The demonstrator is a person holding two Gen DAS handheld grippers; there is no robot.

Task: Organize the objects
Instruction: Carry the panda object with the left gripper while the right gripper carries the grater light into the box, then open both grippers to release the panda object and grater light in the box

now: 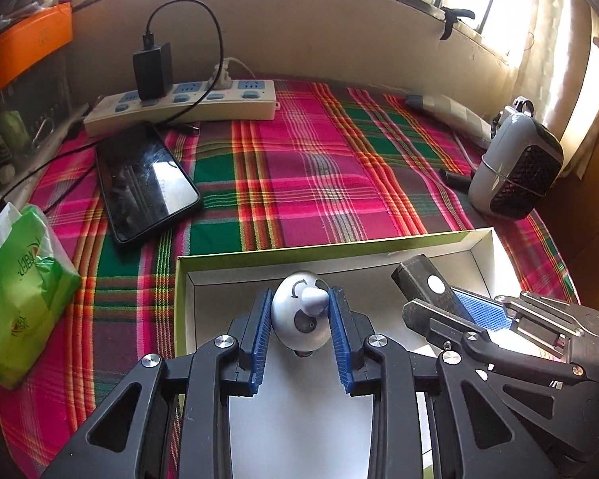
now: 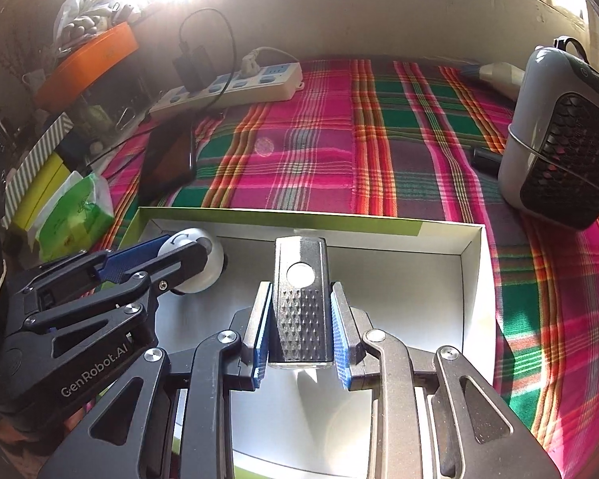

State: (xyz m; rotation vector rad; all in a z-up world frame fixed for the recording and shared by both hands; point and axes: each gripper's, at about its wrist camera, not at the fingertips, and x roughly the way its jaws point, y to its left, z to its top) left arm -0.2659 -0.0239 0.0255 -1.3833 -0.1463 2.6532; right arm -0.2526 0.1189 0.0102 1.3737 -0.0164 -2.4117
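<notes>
My left gripper [image 1: 300, 311] is shut on a white egg-shaped gadget [image 1: 299, 315] with a small nozzle, held over the left end of a shallow white box with a green rim [image 1: 331, 248]. To its right my right gripper [image 2: 299, 319] is shut on a black rectangular device [image 2: 301, 299] with a round white button and a studded grip, held over the middle of the same box [image 2: 471, 279]. In the right wrist view the left gripper [image 2: 179, 251] and the egg gadget [image 2: 203, 267] show at the box's left end; in the left wrist view the black device [image 1: 423, 283] shows at right.
The box lies on a pink, green and red plaid cloth [image 1: 319, 151]. A black phone [image 1: 147, 183] and a white power strip [image 1: 179, 103] with a black charger lie at the back left. A green tissue pack [image 1: 24, 299] is at left, a grey heater [image 1: 515, 167] at right.
</notes>
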